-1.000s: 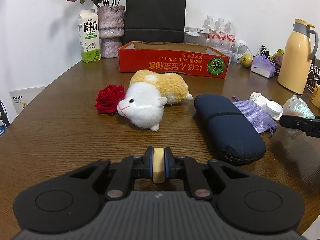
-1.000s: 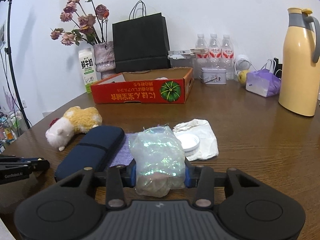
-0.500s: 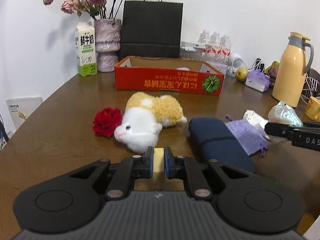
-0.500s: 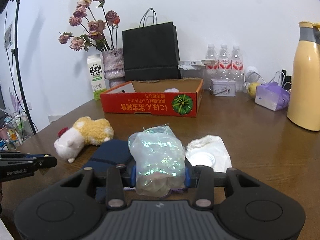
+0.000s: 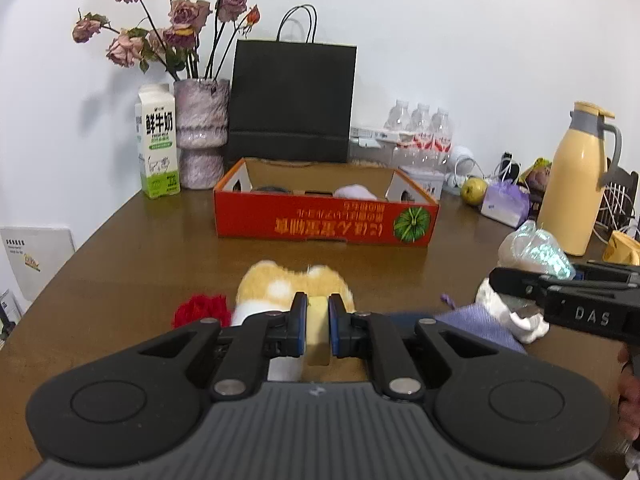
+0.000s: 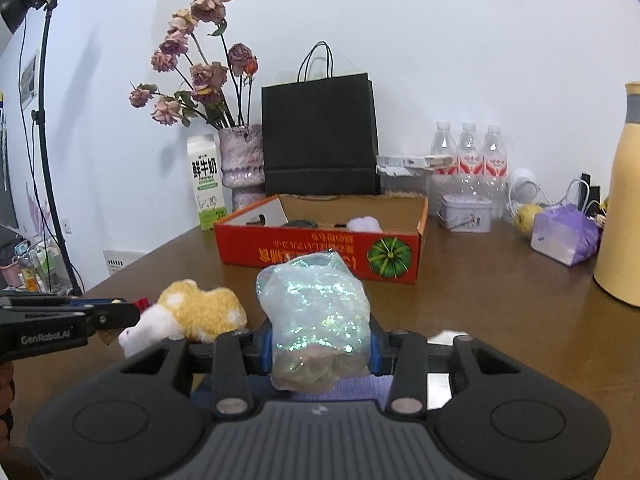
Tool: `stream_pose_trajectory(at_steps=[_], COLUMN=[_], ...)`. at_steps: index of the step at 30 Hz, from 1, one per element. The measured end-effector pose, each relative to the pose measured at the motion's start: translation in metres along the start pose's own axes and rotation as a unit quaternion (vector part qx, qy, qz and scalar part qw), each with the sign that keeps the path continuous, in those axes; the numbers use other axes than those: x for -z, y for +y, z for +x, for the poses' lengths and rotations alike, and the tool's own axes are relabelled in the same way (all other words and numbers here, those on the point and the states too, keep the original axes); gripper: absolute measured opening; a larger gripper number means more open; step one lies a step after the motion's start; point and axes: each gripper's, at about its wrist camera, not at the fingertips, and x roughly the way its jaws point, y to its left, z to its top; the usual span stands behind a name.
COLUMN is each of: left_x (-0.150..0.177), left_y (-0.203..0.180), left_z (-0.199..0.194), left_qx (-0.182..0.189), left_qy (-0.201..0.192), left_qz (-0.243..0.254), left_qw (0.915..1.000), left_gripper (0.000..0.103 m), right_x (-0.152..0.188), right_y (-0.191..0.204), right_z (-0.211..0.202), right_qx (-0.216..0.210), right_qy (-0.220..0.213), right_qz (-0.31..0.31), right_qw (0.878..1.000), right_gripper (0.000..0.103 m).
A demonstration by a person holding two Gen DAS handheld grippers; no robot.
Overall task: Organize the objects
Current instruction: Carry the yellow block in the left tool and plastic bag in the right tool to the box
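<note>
— Between your left gripper's (image 5: 318, 330) pads, what is that?

— At the bottom centre of my left view I have a small pale yellow block (image 5: 318, 330) clamped tight; the pads press both its sides. Beyond it, toward 12 o'clock, lies the plush toy (image 5: 294, 286) on the bench (image 5: 140, 264), with a red rose (image 5: 202, 308) touching it at 9 o'clock.

— And your right gripper (image 6: 320, 350)?

— It is closed on a shimmering plastic bag (image 6: 316, 308), held up off the bench. Something brownish sits in the bag's bottom; I cannot tell what.

— Where is the red box (image 6: 320, 250)?

— At 12 o'clock from both grippers, at the far side of the bench, open-topped. A whitish soft thing (image 6: 364, 224) and a dark item lie inside. Behind it stand a black paper bag (image 6: 320, 136), a vase of dried roses (image 6: 242, 164) and a milk carton (image 6: 206, 184).

— Anything under the bag?

— A purple cloth pouch (image 5: 476, 324), part hidden, and at 3 o'clock of it something white (image 5: 516, 316).
</note>
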Motion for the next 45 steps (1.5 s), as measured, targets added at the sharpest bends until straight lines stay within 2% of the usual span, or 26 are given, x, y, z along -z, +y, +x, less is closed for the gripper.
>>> stream_pose_trajectory(at_steps=[18,32,45], left_x=[-0.064,-0.108,-0.142], left_y=[-0.007,-0.005,-0.006], left_z=[0.044,0.095,0.140], left_qx=[0.008,0.008,-0.018], left_qy=[-0.028,-0.029,-0.020], left_qz=[0.016,0.000,-0.016], left_qw=[0.9994,0.9995,0.9995], left_gripper=[0.012,0.012,0.012], right_x=[-0.045,-0.086,-0.127], right_y=[0.004,-0.007,-0.011], right_z=[0.048,0.101,0.148], right_qx=[-0.002,0.006,0.004], right_qy=[-0.017,-0.020,-0.032], right_qz=[0.000,0.001,0.000], right_qw=[1.000,1.000,0.999], right_gripper=[0.040,0.040,0.040])
